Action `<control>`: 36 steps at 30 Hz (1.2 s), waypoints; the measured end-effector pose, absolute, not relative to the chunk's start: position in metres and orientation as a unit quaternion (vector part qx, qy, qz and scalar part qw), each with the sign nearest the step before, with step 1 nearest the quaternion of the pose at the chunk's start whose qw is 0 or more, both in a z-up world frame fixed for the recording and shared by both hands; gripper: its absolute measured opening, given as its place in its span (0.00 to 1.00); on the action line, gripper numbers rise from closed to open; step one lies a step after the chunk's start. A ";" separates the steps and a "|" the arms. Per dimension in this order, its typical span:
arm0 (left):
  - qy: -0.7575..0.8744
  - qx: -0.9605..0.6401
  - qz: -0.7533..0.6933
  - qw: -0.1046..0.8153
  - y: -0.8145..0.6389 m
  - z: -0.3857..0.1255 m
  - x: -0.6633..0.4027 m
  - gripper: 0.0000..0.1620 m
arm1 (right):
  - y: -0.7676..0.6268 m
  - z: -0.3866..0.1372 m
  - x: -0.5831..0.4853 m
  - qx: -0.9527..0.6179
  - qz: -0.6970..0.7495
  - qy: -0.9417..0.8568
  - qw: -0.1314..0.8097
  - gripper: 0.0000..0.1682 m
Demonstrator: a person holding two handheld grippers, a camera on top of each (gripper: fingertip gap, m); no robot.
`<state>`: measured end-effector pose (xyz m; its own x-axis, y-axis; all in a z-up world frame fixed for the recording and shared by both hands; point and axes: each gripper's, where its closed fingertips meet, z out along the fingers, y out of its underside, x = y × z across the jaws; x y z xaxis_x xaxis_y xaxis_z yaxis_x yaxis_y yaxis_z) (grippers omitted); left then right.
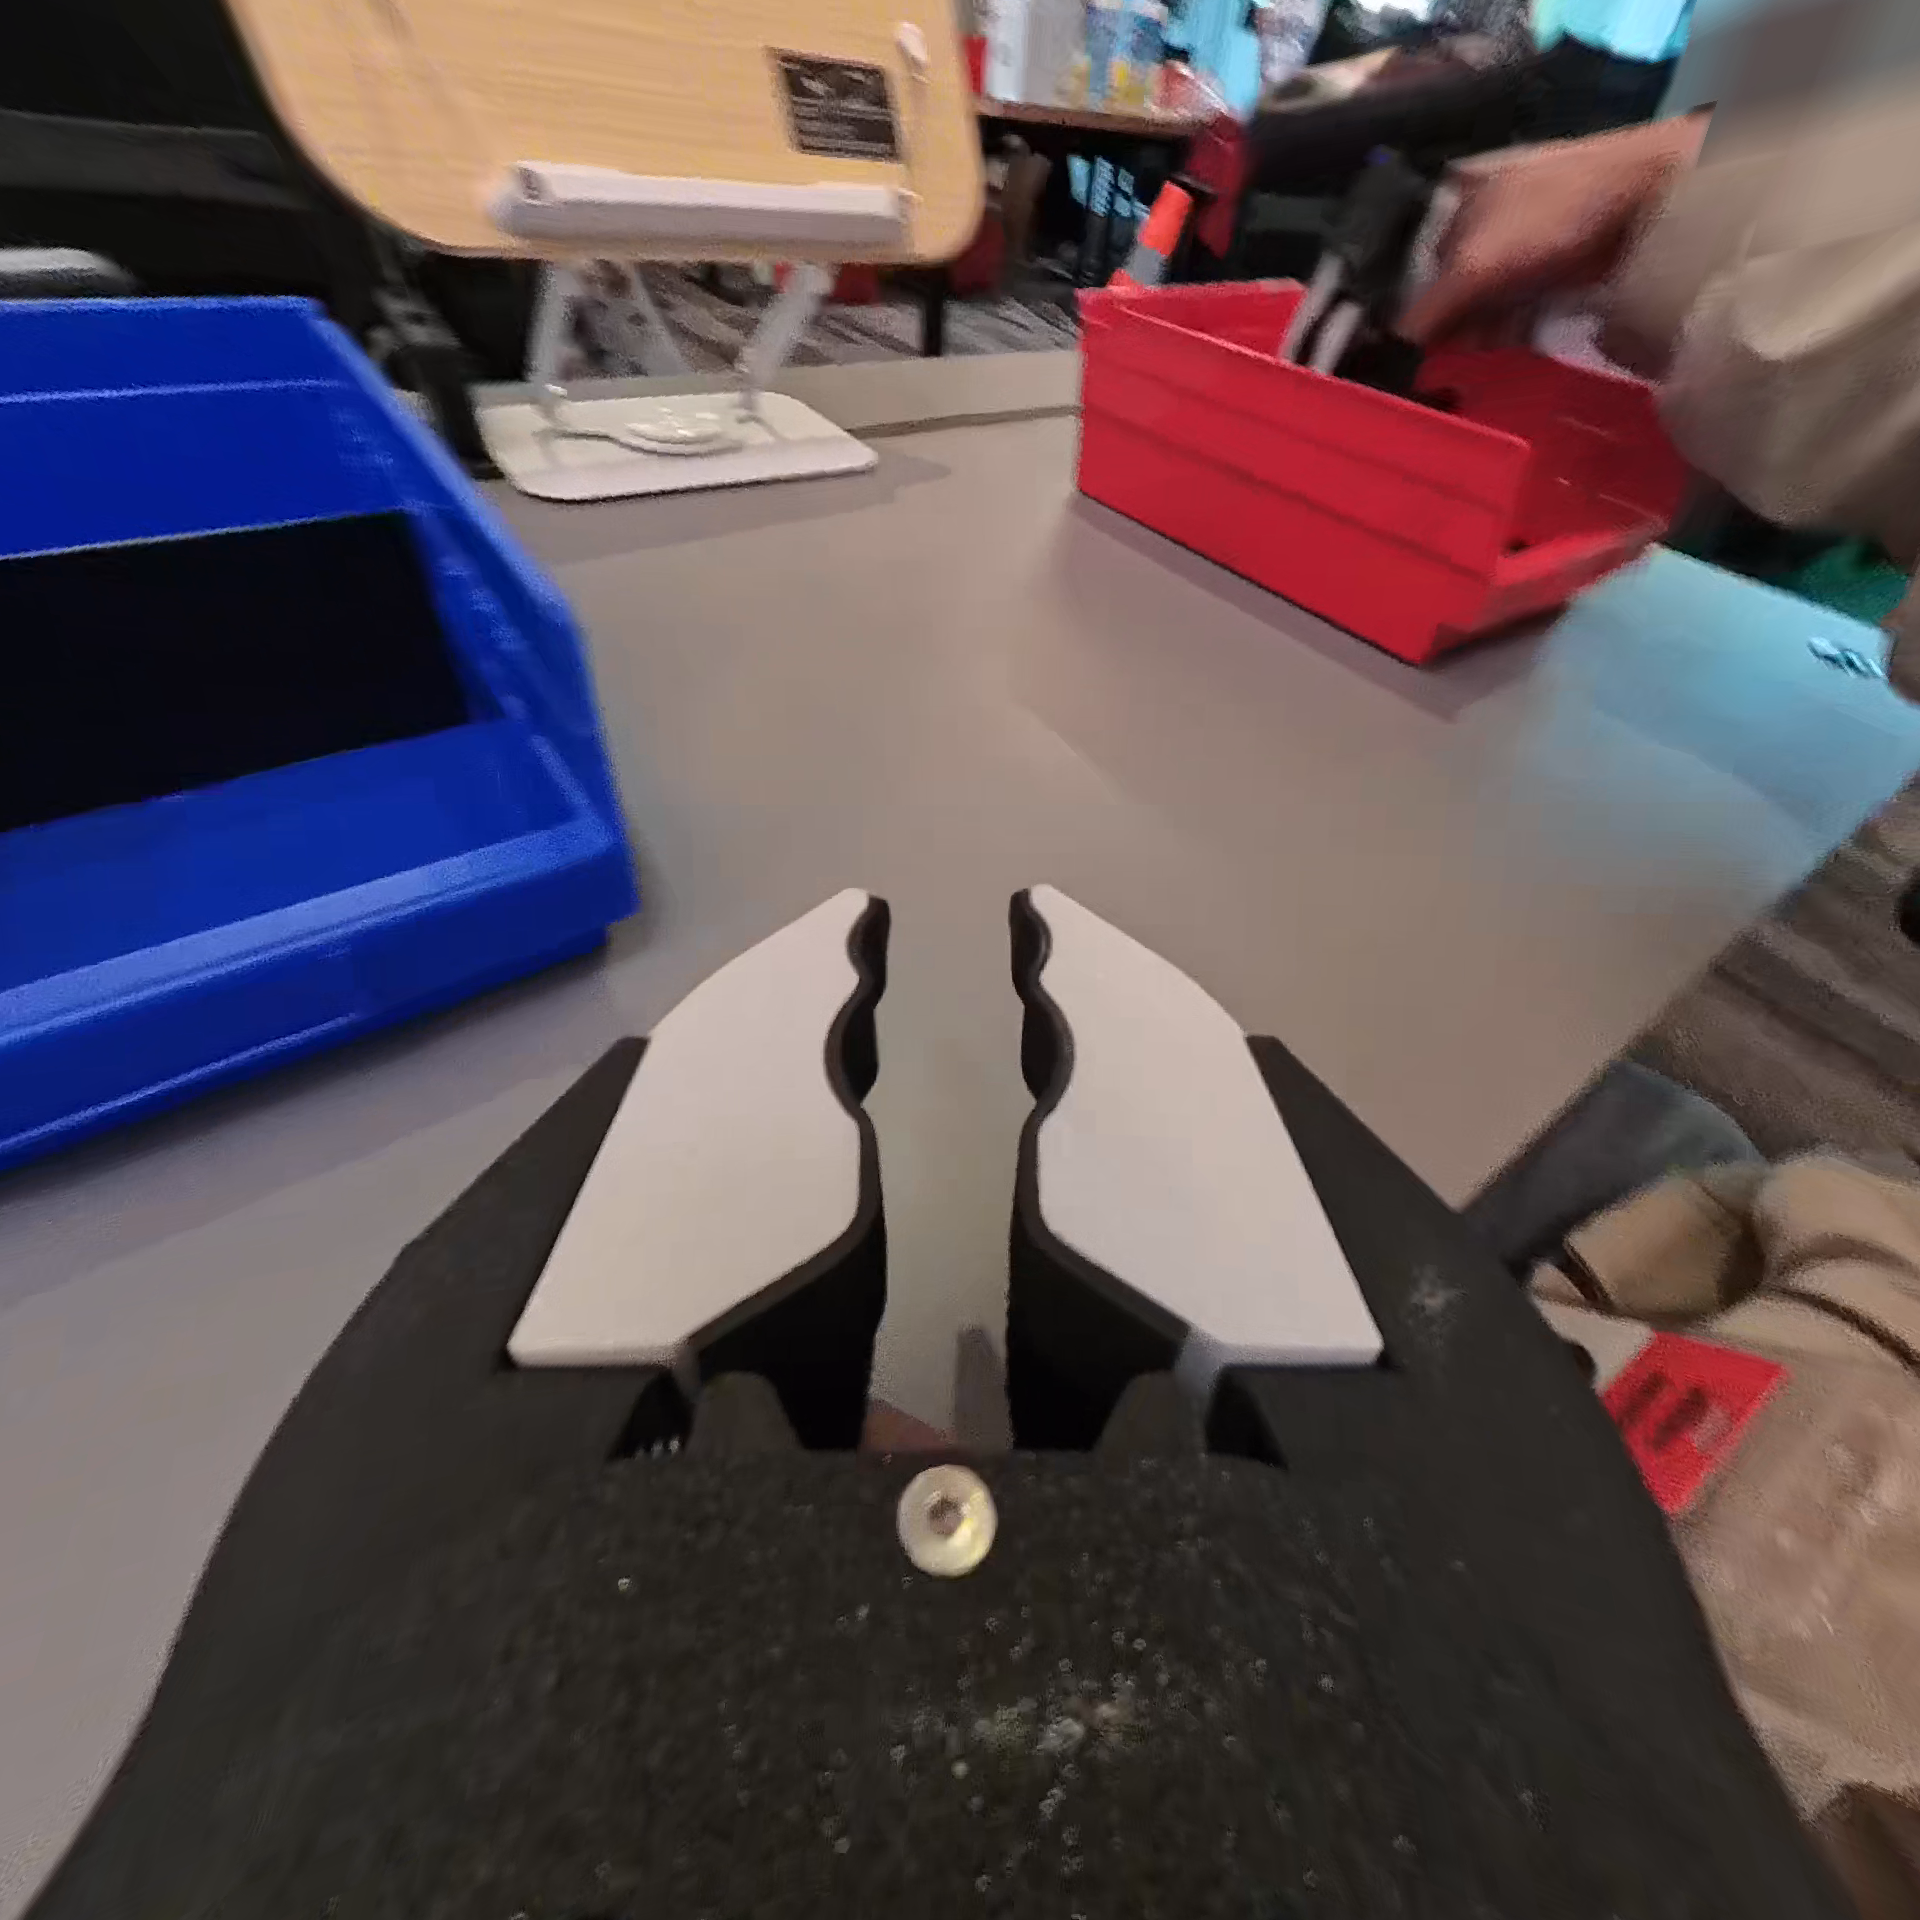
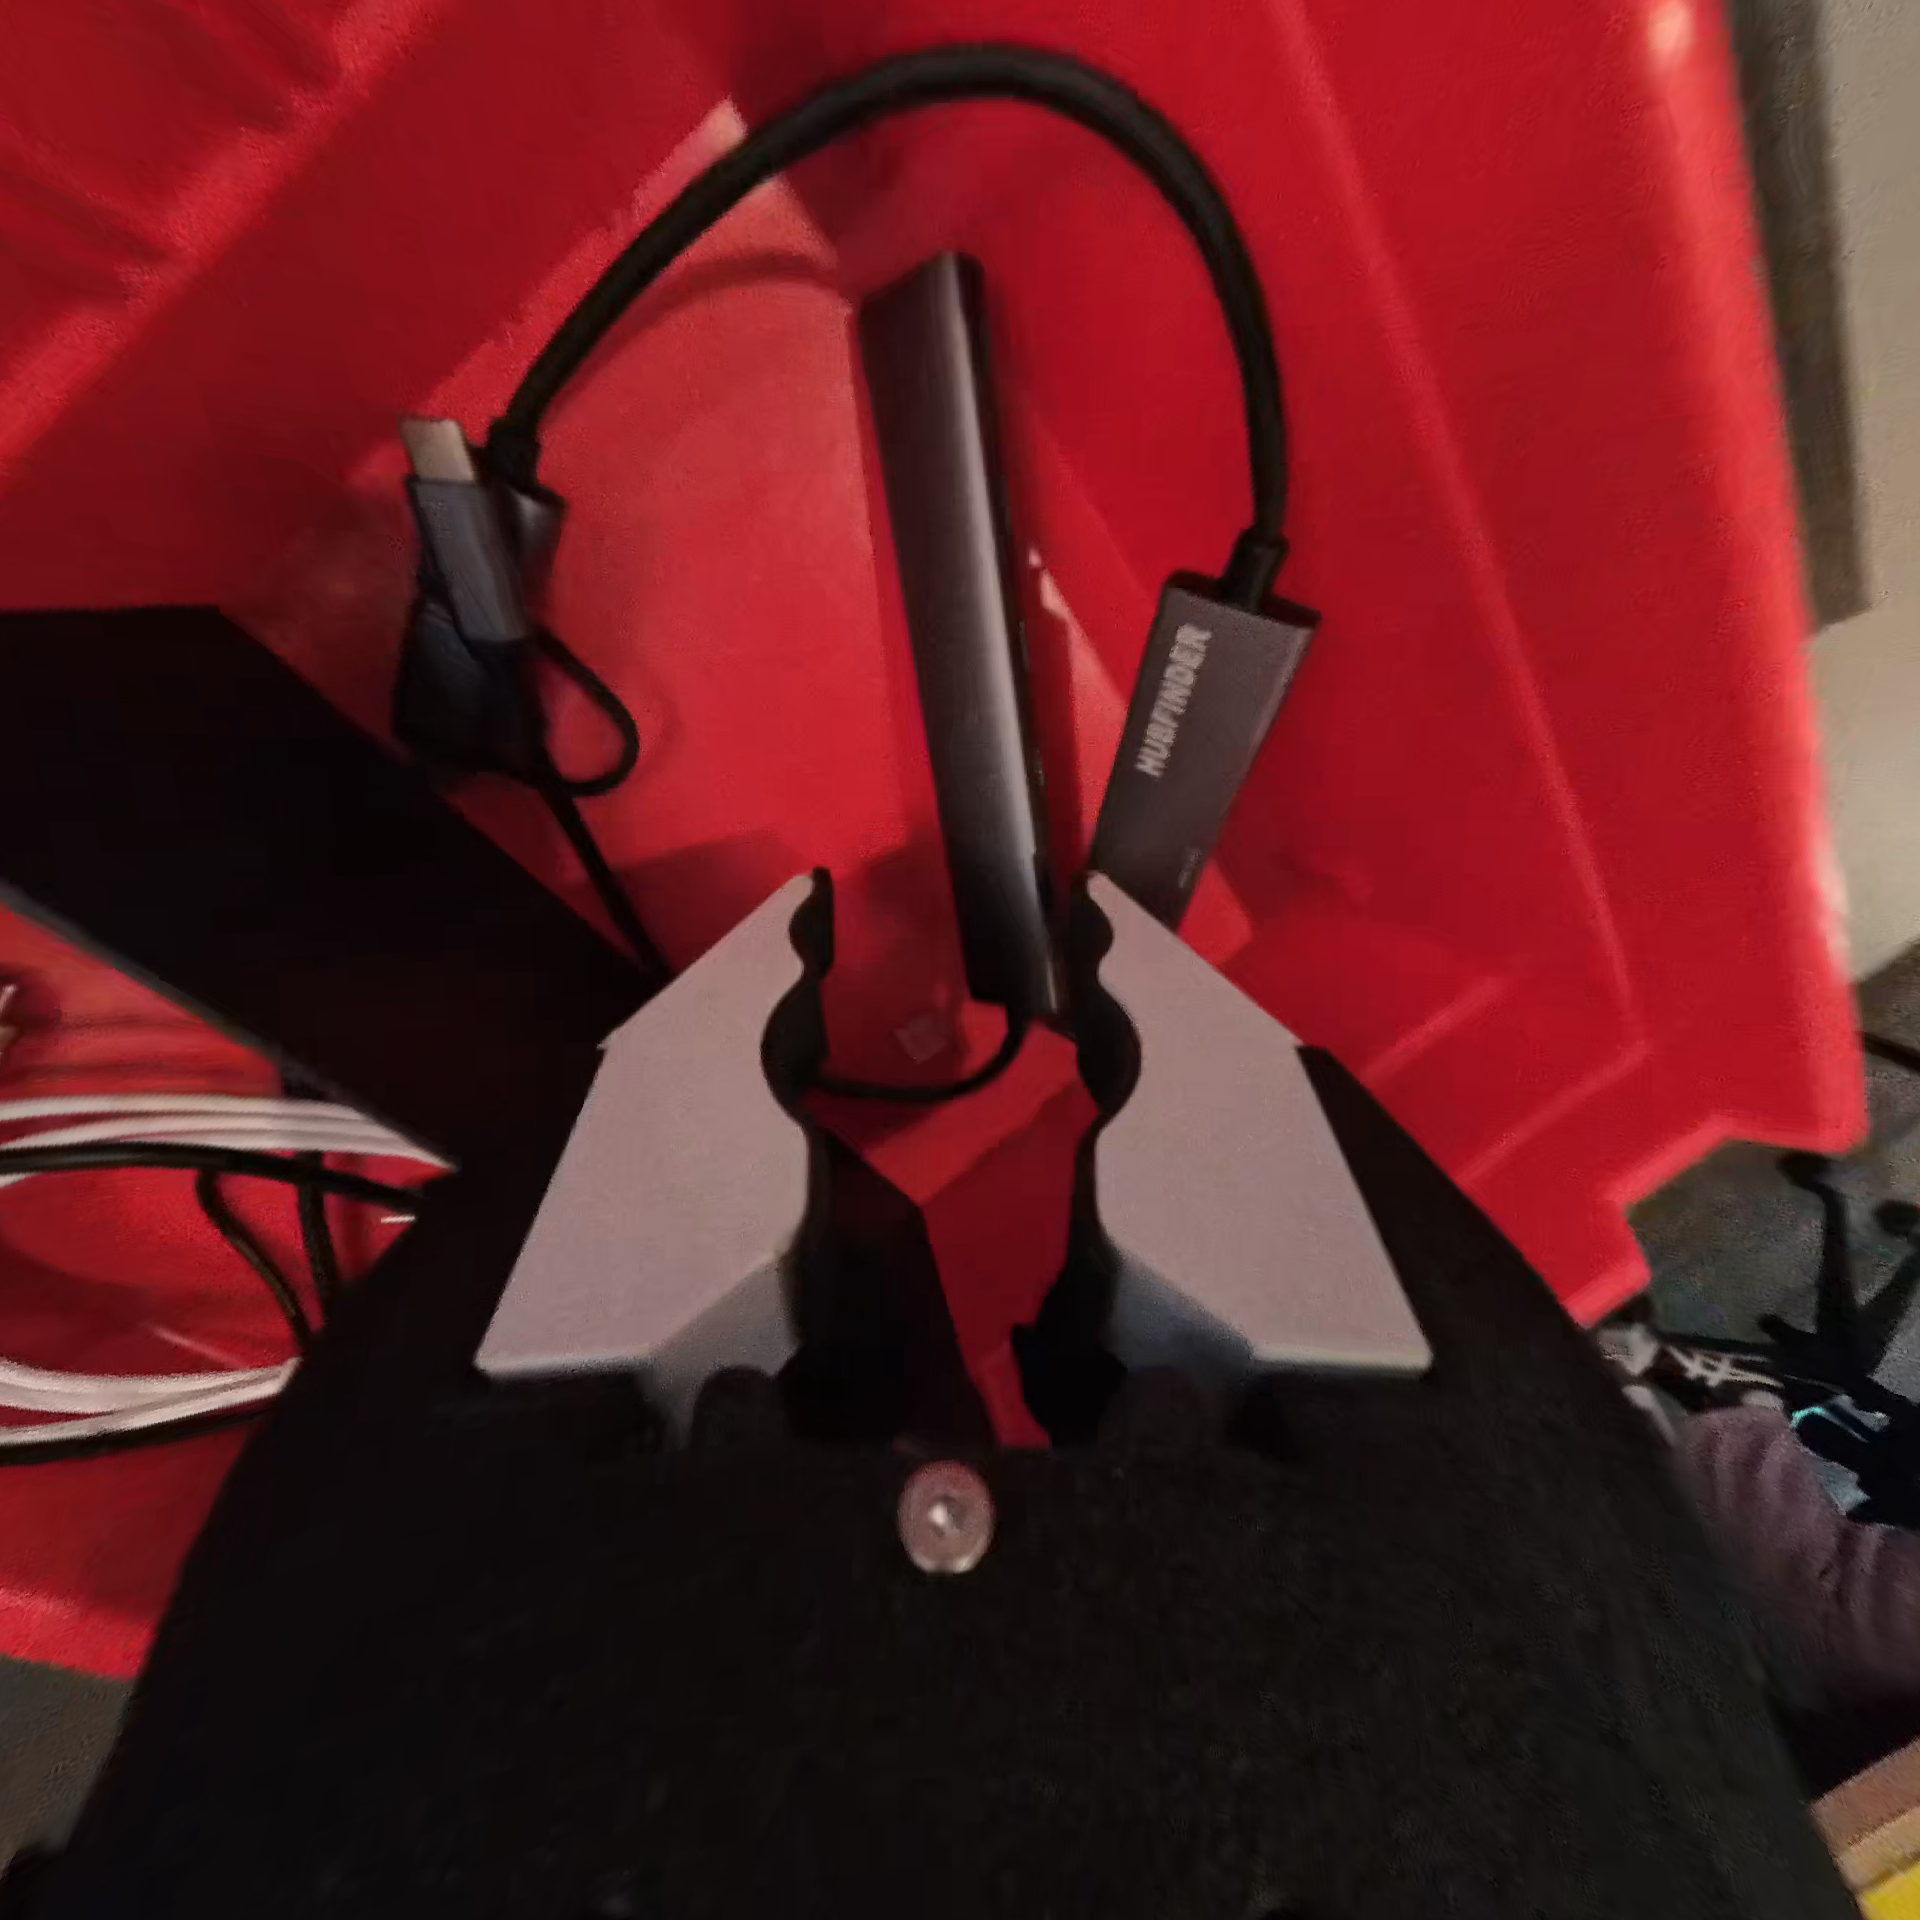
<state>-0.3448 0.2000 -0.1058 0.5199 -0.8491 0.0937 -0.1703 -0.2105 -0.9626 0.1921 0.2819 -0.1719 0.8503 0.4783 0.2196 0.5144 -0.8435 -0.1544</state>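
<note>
Both grippers share one build: a rough black body, smooth pale grey fingers and wavy black inner pads. Our left gripper (image 1: 949, 914) is level above a matte grey table (image 1: 935, 707), its fingers parted by a narrow gap with only bare tabletop between them. A glossy blue plastic bin (image 1: 312, 852) with a dark front opening sits just to its left, and a ribbed red plastic bin (image 1: 1299, 468) stands well apart at the far right, where we see a hand (image 1: 1527, 249) holding a dark tool down into it, much blurred. Beyond is a tilted wood-grain board (image 1: 623, 104) on a white metal stand (image 1: 675, 447).

Our right gripper (image 2: 951, 888) points down into the red bin (image 2: 1455, 520), fingers apart in a moderate gap. A slim dark grey metal bar (image 2: 961, 623) stands on edge between the tips, close against the right pad; we cannot tell whether it touches. Just beside it lies a flat grey adapter (image 2: 1195, 758) with a braided black cable (image 2: 935, 83) arching over to a plug (image 2: 468, 540). A black box (image 2: 208, 831) is cut off at the left edge, with white and black cables (image 2: 156, 1143) below it, smeared.
</note>
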 end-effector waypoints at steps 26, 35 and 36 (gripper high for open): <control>0.204 -0.798 -0.158 0.544 0.300 -0.118 -0.437 0.11 | 0.103 -0.113 0.069 -0.787 -0.064 0.151 0.595 0.24; 0.203 -0.794 -0.171 0.546 0.306 -0.119 -0.434 0.10 | 0.110 -0.117 0.075 -0.793 -0.077 0.140 0.588 0.25; 0.208 -0.794 -0.176 0.543 0.305 -0.120 -0.430 0.10 | 0.112 -0.117 0.076 -0.793 -0.078 0.141 0.587 0.25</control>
<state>-0.4301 0.3055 -0.1204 0.8516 -0.5214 0.0535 -0.1391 -0.3231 -0.9361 0.0764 0.1116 -0.1174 0.9480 -0.3152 -0.0428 -0.1329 -0.2703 -0.9536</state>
